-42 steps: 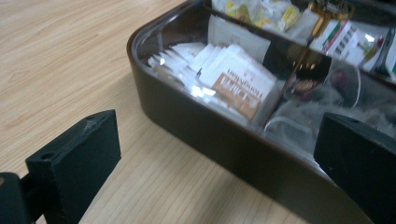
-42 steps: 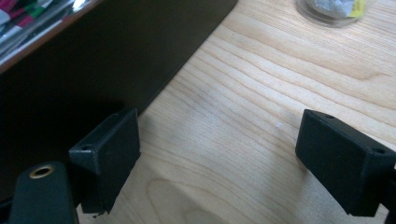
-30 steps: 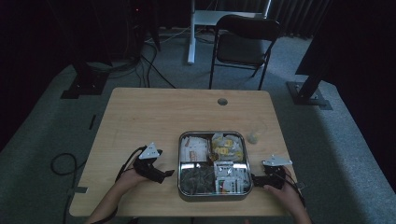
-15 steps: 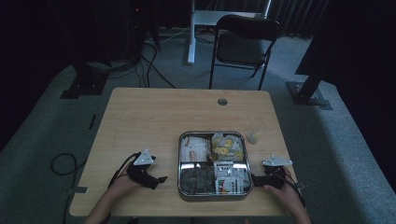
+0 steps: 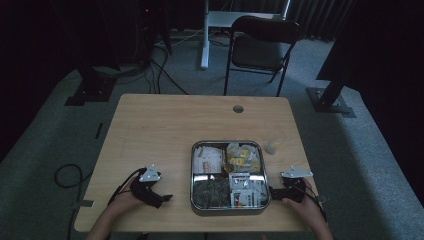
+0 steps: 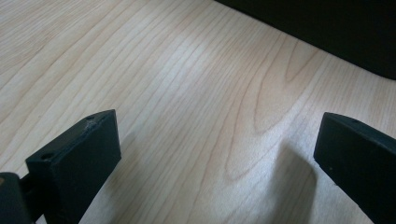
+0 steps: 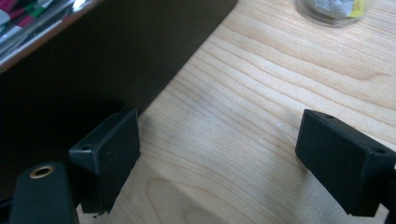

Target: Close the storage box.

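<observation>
- Spreading wide over bare wood grain: left gripper [image 6: 217, 154] jaws, nothing between them, in the left gripper view.
- Spread equally wide: right gripper [image 7: 219, 149] jaws, empty, bare table [image 7: 261, 116] between them; left-hand jaw just beside the dark wall of the tray [image 7: 116, 60].
- Seen from the high view: left gripper [image 5: 159, 196] low over the near-left part of the table [image 5: 165, 130], held by the left hand [image 5: 125, 200], well apart from the tray.
- Right gripper [image 5: 274, 191] in the right hand [image 5: 300, 205], jaw tips at the tray's near-right corner; touching or not, cannot tell.
- Metal tray [image 5: 192, 175] sitting near the front edge, right of centre, four compartments holding packets; contents too dim to name.
- Small clear cup [image 5: 272, 146] standing just right of the tray's far corner; same cup [image 7: 334, 10] at the top edge of the right gripper view, something crumpled inside.
- Folding chair [image 5: 260, 47] behind the table, on grey carpet.
</observation>
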The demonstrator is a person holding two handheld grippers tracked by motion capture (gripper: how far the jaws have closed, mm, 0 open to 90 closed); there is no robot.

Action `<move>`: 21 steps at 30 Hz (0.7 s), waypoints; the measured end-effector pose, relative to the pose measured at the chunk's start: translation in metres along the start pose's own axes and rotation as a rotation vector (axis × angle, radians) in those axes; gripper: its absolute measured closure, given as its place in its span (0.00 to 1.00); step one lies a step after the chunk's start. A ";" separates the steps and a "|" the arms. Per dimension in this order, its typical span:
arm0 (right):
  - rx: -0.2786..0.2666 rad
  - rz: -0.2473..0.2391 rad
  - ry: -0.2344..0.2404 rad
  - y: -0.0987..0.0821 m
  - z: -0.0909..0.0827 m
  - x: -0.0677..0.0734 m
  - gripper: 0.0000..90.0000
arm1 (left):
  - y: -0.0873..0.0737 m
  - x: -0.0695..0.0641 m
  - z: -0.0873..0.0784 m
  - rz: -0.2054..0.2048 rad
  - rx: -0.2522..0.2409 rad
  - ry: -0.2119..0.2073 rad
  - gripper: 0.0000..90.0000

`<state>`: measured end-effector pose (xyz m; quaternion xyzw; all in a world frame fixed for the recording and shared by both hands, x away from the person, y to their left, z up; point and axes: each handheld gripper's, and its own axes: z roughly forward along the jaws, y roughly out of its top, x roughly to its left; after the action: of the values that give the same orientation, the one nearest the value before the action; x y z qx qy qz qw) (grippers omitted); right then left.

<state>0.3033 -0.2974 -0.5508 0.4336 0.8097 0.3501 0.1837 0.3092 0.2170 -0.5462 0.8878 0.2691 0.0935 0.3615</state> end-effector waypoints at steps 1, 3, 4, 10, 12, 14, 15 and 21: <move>0.000 0.000 0.000 0.000 0.000 0.000 0.15 | -0.001 0.000 -0.001 0.001 0.001 0.000 0.01; 0.000 0.000 0.000 0.000 0.000 0.000 0.15 | -0.002 0.000 -0.002 0.004 0.001 -0.004 0.01; 0.000 0.000 0.000 0.000 0.000 0.000 0.15 | -0.002 0.000 -0.002 0.008 0.002 -0.003 0.01; 0.000 0.000 0.000 0.000 0.000 0.000 0.15 | -0.006 -0.004 -0.005 0.041 0.019 0.023 0.01; 0.000 0.000 0.000 0.000 0.000 0.000 0.15 | -0.006 -0.004 -0.005 0.036 0.018 0.028 0.01; 0.000 0.000 0.000 0.000 0.000 0.000 0.14 | -0.006 -0.004 -0.005 0.035 0.018 0.028 0.01; 0.000 0.001 0.000 0.000 0.000 0.000 0.15 | -0.006 -0.004 -0.005 0.035 0.018 0.028 0.01; 0.001 -0.001 0.000 0.000 0.000 0.000 0.15 | -0.006 -0.004 -0.005 0.035 0.018 0.028 0.01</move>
<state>0.3033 -0.2975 -0.5508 0.4332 0.8101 0.3497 0.1837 0.3016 0.2216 -0.5469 0.8942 0.2593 0.1099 0.3480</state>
